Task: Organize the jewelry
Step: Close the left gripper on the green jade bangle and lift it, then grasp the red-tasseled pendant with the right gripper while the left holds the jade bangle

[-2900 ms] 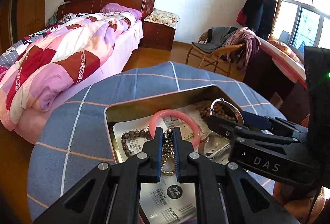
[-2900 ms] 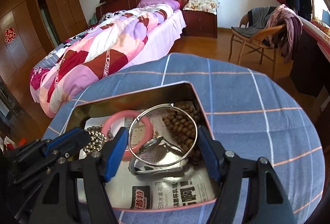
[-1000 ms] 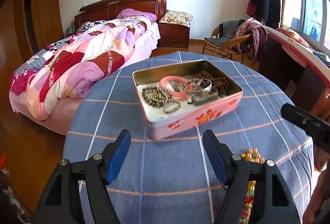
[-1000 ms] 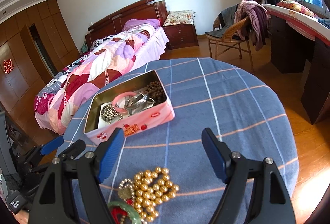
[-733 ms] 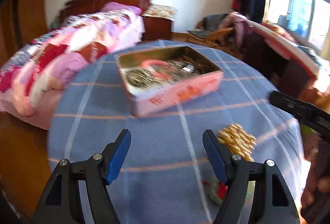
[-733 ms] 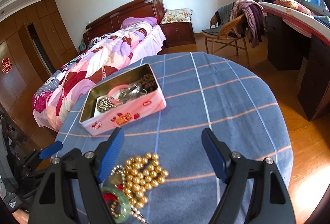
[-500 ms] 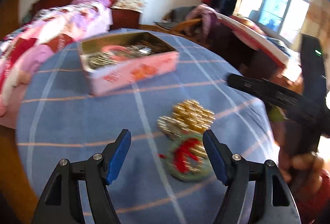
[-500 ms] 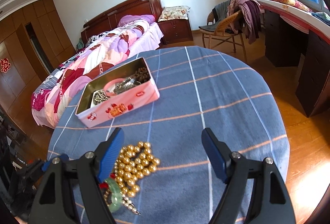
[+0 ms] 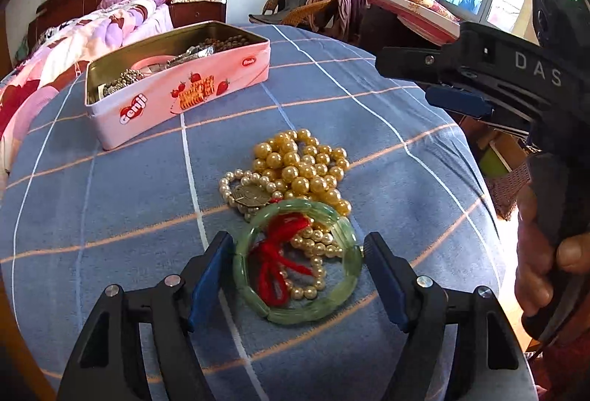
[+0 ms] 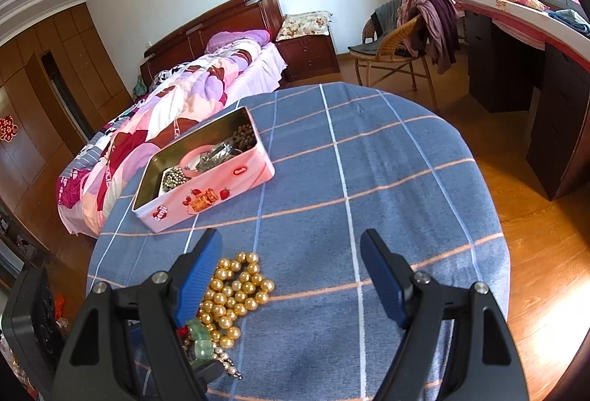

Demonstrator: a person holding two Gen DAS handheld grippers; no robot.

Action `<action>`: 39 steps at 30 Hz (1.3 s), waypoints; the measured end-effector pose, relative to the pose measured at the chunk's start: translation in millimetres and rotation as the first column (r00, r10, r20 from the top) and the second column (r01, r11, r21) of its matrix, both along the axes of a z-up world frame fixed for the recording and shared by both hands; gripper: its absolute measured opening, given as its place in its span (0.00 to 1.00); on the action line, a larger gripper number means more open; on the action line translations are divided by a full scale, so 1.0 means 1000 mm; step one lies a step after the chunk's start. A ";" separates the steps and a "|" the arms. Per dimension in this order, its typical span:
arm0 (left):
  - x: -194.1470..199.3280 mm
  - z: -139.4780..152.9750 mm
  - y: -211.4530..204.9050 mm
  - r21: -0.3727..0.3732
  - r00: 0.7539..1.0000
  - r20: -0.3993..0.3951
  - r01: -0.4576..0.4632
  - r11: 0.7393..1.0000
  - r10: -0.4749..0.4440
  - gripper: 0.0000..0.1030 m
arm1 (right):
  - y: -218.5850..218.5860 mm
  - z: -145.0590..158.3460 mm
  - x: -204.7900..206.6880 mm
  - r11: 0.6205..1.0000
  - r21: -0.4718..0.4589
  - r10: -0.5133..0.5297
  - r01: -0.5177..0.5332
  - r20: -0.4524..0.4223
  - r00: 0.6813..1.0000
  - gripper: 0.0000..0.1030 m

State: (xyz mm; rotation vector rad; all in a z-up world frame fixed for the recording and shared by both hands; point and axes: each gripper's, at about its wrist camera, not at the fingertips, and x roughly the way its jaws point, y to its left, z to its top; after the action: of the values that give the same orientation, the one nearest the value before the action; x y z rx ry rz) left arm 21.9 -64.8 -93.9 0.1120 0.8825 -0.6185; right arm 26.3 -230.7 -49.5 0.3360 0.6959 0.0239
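Glassy green bangle [image 9: 297, 262] lies flat, ring-shaped, between the wide-spread left gripper [image 9: 297, 275]; right gripper [image 10: 291, 275] also gapes wide

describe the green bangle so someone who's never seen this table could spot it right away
On the blue checked tablecloth, nearer the camera than the pink tin, lies a heap of jewelry. The green bangle sits at its near edge, between the open left hand-held gripper fingers: the only translucent green ring, with red thread tied across it.
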 end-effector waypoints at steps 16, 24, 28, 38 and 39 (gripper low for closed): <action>0.012 0.016 0.049 -0.081 0.995 0.035 -0.091 0.993 0.094 0.53 | 0.009 0.000 0.003 1.000 -0.008 0.025 -0.025 -0.004 1.000 0.78; 0.015 0.013 0.055 -0.041 0.992 0.028 -0.118 0.992 0.119 0.50 | 0.014 0.000 0.005 0.999 -0.003 0.036 -0.036 -0.009 0.999 0.78; 0.020 0.000 0.044 0.034 0.995 -0.015 -0.101 0.994 0.102 0.31 | 0.016 0.001 0.005 0.999 -0.005 0.041 -0.041 -0.006 0.999 0.78; 0.009 0.011 0.038 0.034 0.993 0.103 -0.059 0.998 0.055 0.05 | 0.020 0.004 -0.002 0.998 -0.014 0.068 -0.068 0.020 0.997 0.78; 0.008 0.017 0.044 -0.005 0.992 0.109 -0.061 0.998 0.061 0.05 | 0.020 0.004 -0.002 0.997 -0.012 0.075 -0.075 0.021 0.997 0.77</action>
State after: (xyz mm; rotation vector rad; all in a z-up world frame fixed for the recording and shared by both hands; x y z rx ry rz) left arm 30.2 -20.3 -77.1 0.1160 0.7765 -0.5504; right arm 23.9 -210.9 -45.9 0.2983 0.6872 0.0949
